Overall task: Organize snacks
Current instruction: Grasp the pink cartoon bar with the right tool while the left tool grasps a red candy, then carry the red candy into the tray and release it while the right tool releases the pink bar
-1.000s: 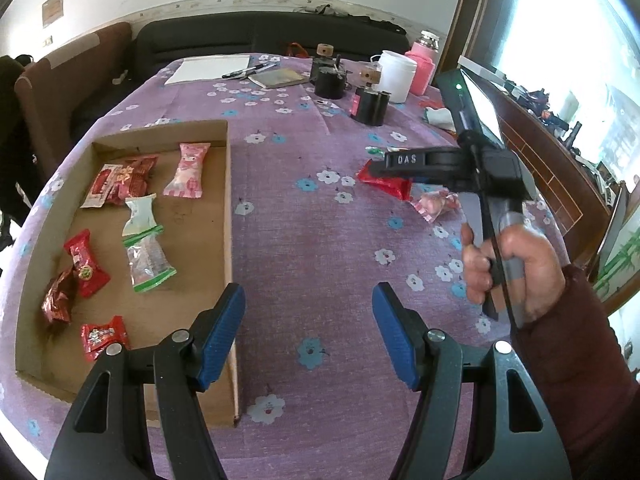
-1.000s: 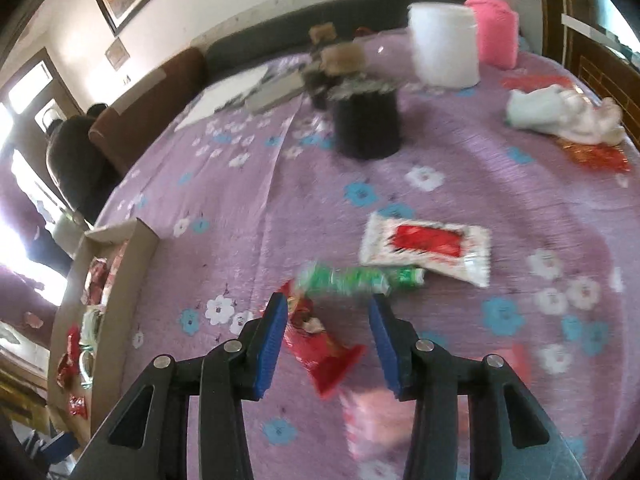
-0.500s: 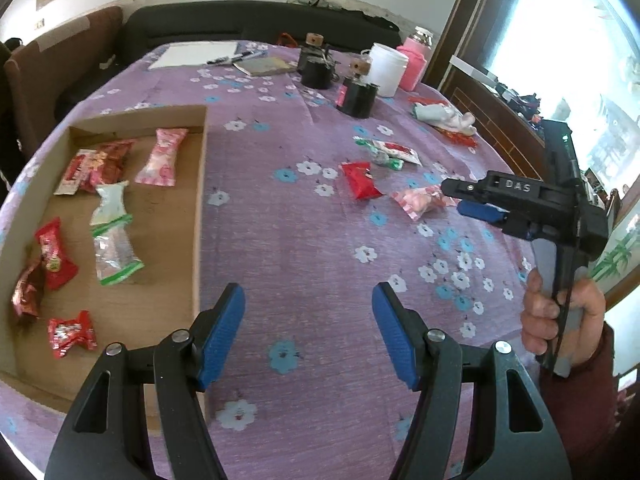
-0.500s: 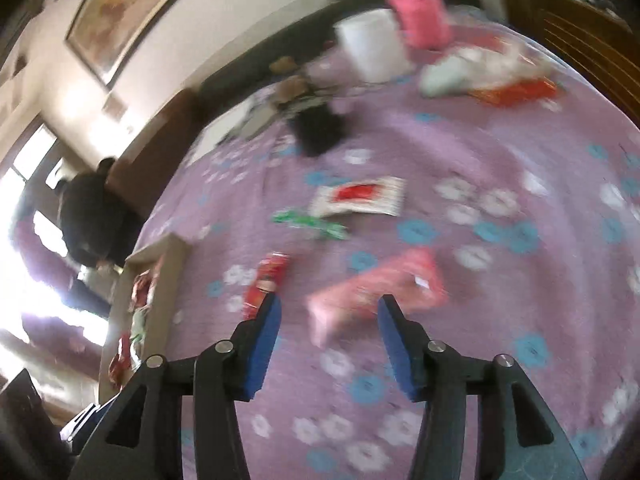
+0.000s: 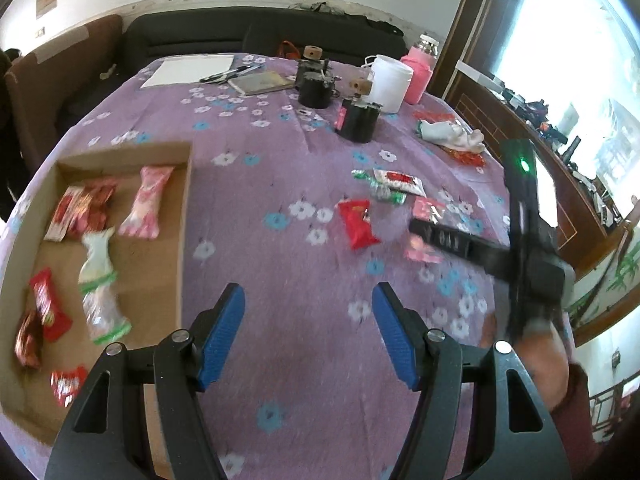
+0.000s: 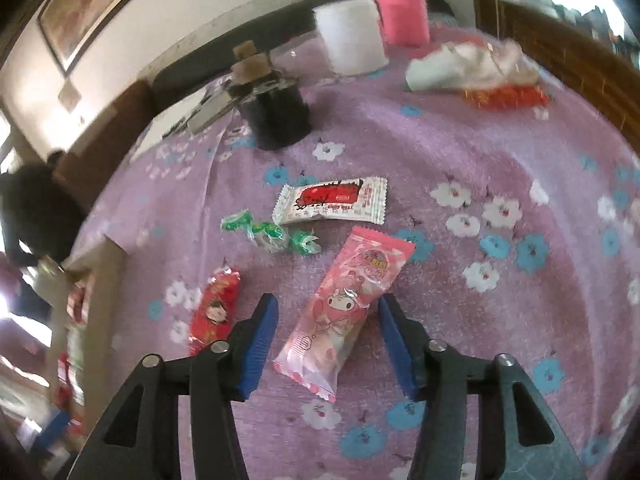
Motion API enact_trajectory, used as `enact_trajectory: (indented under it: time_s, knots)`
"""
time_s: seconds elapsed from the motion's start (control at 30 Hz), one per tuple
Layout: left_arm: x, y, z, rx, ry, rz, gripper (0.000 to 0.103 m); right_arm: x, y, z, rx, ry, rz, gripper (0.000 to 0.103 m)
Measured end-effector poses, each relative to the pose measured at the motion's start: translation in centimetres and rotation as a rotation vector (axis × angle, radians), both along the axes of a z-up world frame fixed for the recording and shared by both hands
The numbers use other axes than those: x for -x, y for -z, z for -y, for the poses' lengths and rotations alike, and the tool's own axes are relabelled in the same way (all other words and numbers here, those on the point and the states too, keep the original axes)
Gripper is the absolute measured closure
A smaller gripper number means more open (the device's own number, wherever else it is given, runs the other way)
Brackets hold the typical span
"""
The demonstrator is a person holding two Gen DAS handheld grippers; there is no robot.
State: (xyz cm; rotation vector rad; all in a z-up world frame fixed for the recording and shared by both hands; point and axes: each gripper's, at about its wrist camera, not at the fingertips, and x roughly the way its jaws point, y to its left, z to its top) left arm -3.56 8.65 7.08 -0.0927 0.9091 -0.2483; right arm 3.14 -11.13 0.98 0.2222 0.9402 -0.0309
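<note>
The box [image 5: 186, 216] on the bench [image 5: 280, 312] already held about eight snacks; four lay outside. The right hand-held gripper [image 6: 326, 344] straddled the pink packet [image 6: 348, 304], jaws closing but not yet gripping. The left hand-held gripper [image 5: 308, 336] hung half-open and empty.

Purple tablecloth [image 6: 460, 152] patterned with white and blue flowers; pink cartoon-printed wrapper [image 6: 352, 300]; blue gripper pads [image 6: 260, 340].
</note>
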Motion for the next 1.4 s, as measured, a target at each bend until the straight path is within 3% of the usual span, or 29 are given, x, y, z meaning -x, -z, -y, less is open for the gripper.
enact_trajectory:
  time_s: [0.03, 0.1, 0.33, 0.5, 0.67, 0.7, 0.73, 0.8, 0.87, 1.4]
  knots:
    - [-1.0, 0.1, 0.7, -0.006, 0.009, -0.009, 0.038, 0.2, 0.0, -0.1, 0.03, -0.005, 0.002, 0.07]
    - [-2.3, 0.5, 1.7, -0.011, 0.02, -0.026, 0.038, 0.6, 0.0, 0.2, 0.05, -0.017, 0.001, 0.074]
    - [-7.3, 3.3, 6.3, -0.076, 0.063, -0.069, 0.038, 2.5, -0.1, 1.4, 0.059, -0.021, 0.027, 0.074]
    - [-9.3, 5.1, 8.5, -0.141, 0.089, -0.064, 0.038, 2.7, -0.1, 2.3, 0.006, -0.02, 0.035, 0.074]
    - [-9.9, 5.9, 9.1, -0.149, 0.086, -0.055, 0.038, 2.8, 0.0, 2.2, 0.001, -0.017, 0.044, 0.074]
    - [-9.9, 5.9, 9.1, -0.153, 0.085, -0.048, 0.045, 2.7, 0.0, 2.2, 0.002, -0.018, 0.045, 0.074]
    - [-9.8, 5.9, 9.2, -0.167, 0.083, -0.031, 0.066, 2.7, 0.0, 2.1, 0.002, -0.017, 0.046, 0.074]
    - [-9.5, 5.9, 9.4, -0.2, 0.087, -0.008, 0.083, 2.8, 0.0, 2.1, -0.003, -0.015, 0.048, 0.074]
    - [-9.5, 5.8, 9.1, -0.175, 0.082, -0.013, 0.087, 2.9, 0.0, 2.1, -0.001, -0.015, 0.051, 0.075]
    - [-4.6, 2.1, 4.2, -0.027, 0.018, 0.011, 0.087, 3.8, -1.0, 1.4, 0.003, -0.029, 0.129, 0.075]
